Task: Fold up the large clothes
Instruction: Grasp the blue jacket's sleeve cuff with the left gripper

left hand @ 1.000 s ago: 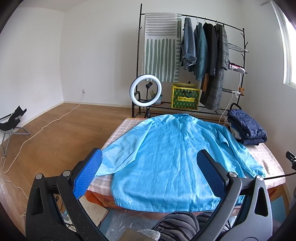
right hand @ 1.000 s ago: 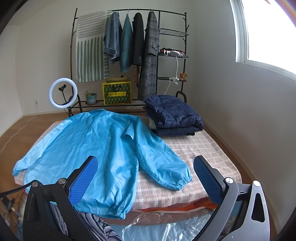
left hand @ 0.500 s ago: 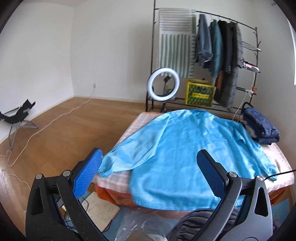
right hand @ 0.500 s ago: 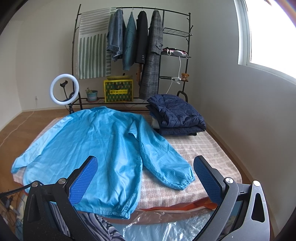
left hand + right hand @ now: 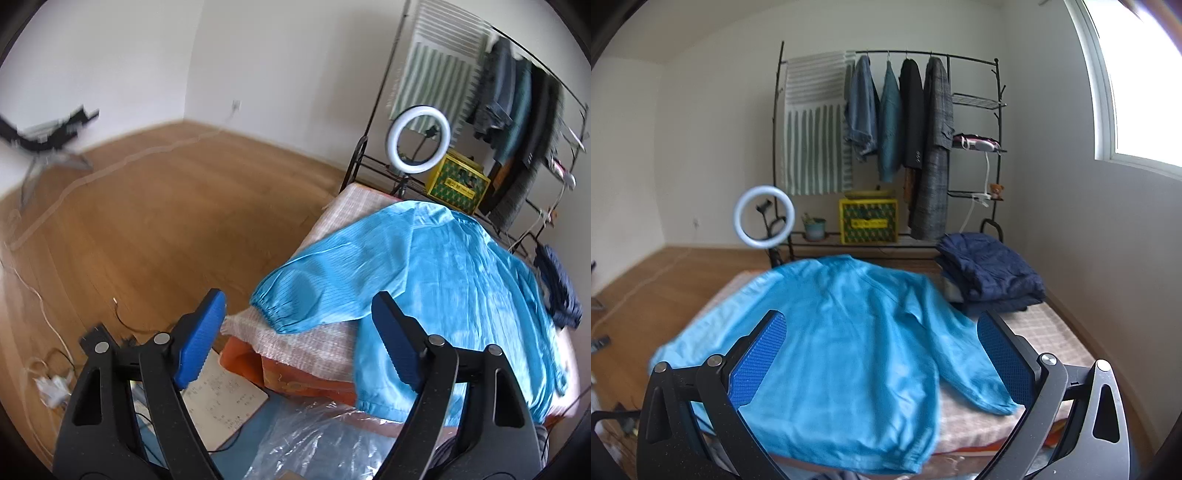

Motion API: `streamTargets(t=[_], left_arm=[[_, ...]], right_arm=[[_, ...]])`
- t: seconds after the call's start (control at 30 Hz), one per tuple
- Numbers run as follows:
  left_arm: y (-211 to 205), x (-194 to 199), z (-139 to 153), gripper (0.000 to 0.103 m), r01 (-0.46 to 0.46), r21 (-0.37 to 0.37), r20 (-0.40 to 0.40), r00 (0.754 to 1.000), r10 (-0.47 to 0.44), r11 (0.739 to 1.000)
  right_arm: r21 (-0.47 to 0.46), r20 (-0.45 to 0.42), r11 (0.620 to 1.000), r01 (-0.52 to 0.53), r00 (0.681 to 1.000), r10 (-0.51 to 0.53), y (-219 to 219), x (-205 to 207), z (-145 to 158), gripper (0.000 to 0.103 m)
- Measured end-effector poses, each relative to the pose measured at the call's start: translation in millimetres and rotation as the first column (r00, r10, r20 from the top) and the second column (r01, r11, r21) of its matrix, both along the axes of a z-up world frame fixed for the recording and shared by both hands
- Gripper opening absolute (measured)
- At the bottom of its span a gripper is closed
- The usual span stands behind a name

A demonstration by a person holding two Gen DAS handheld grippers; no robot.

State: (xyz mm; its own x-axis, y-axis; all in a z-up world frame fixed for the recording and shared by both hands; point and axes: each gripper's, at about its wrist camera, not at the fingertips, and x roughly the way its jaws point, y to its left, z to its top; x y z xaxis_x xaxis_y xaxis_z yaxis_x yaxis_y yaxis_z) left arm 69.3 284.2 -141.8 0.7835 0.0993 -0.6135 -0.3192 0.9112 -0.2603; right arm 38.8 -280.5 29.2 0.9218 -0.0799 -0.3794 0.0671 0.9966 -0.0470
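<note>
Left gripper [image 5: 295, 328] gaping wide with nothing between the pads, jaws just narrowed a little, aimed down at the gathered cuff [image 5: 275, 314] of the near sleeve at the bed's left front corner. Best done by closing on the cuff alone, pinching only the blue cloth and not the checked cover [image 5: 295, 339] under it, then lifting enough to clear the bed before carrying the sleeve across the chest; worth keeping the sleeve straight so no twist gets folded in.

Blue smock [image 5: 849, 350] spread flat over most of the bed [image 5: 1060, 332], long axis running from the front edge to the back edge: hem overhanging the front edge, collar toward the back edge near the ring light [image 5: 764, 216]. Sleeves angled out and forward, one cuff at the left front corner, the other [image 5: 1001, 404] near the front edge on the right.

Right gripper [image 5: 882, 360] likewise spread wide and empty, hovering over the smock's lower half. Folded dark pile [image 5: 990, 273] sitting at the right back corner, apart from the smock's right shoulder, so likely no hindrance to the fold
</note>
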Motion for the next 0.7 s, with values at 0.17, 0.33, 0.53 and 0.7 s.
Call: streamTargets(t=[0.17, 0.33, 0.53, 0.7], left_arm=[[30.1, 20.2, -28.8, 0.084, 0.042, -0.123, -0.028, 0.999, -0.046, 0.991], [48.3, 45.8, -60.9, 0.084, 0.055, -0.289, -0.062, 0.995, -0.076, 0.956], [77.8, 72.0, -104.3, 0.084, -0.063, -0.506, -0.12, 0.993, 0.002, 0.86], [93.6, 98.1, -136.0, 0.084, -0.136, -0.547, -0.202, 0.979, 0.027, 0.826]], right_arm=[[0.037, -0.03, 0.996, -0.077, 0.997, 0.078, 31.2, 15.3, 11.7, 0.103], [0.081, -0.073, 0.981, -0.176, 0.981, 0.182, 59.5, 38.8, 9.6, 0.103], [0.171, -0.096, 0.945, -0.277, 0.95, 0.296, 89.2, 77.8, -8.7, 0.103], [0.24, -0.133, 0.916, -0.322, 0.923, 0.36, 106.0, 123.2, -41.4, 0.103]])
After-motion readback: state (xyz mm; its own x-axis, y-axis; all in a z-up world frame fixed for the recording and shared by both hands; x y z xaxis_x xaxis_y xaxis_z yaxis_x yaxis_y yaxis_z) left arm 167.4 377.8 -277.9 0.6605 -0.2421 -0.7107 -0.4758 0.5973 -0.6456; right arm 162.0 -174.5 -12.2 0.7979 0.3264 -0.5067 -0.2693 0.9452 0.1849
